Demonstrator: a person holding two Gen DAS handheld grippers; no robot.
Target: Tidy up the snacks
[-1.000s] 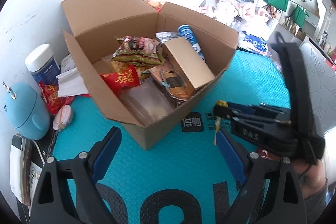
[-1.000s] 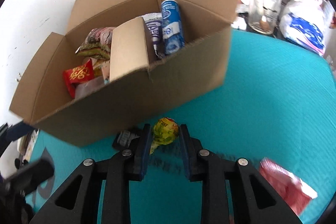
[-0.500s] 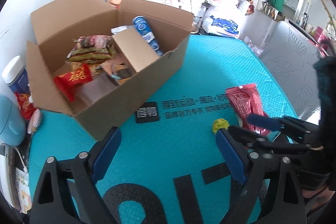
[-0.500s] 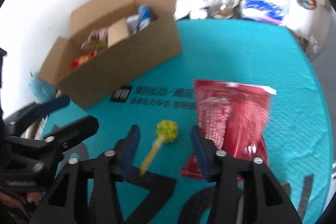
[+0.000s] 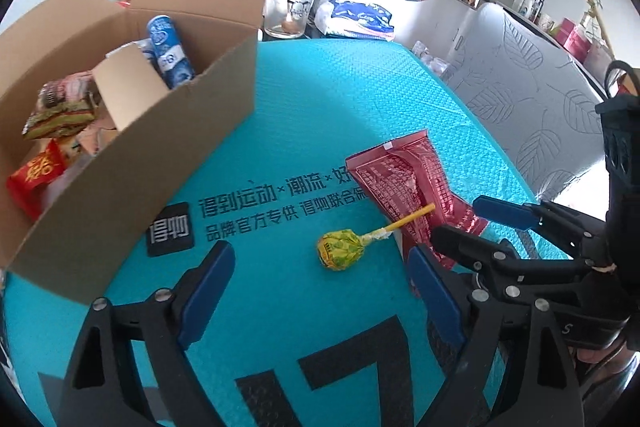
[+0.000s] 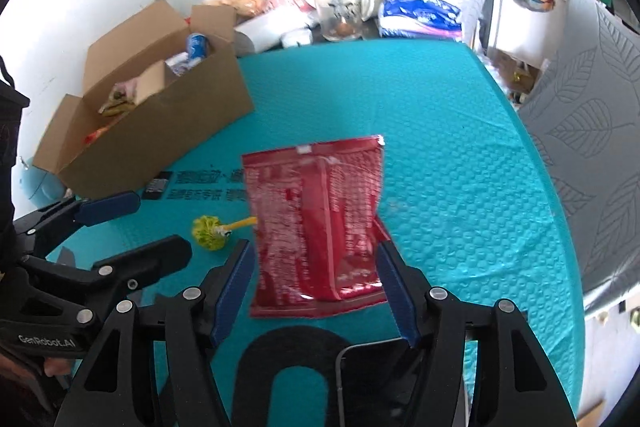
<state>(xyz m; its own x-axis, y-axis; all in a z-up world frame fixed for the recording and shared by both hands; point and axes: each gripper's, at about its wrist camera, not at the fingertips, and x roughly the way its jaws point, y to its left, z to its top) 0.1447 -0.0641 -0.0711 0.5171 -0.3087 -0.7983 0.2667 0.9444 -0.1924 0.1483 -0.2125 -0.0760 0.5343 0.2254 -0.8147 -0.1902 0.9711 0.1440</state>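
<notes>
Left wrist view: left gripper gapes empty above the lollipop lying on the teal mat. Right wrist view: right gripper, jaws just widening, straddles the red packet without pressing; cardboard box far left.

Your left wrist camera sits just behind the left gripper, looking steeply down and forward over the teal mat. It is close to the surface: the lollipop lies near its fingertips, the cardboard box fills the left edge.

Your right wrist camera rides behind the right gripper, also pitched down, close over the red snack packet.

Both views share the mat, the box, the lollipop, the packet and the cluttered far end. Each catches the other's gripper: yours from the left at its right edge, the right's at its left edge.
</notes>
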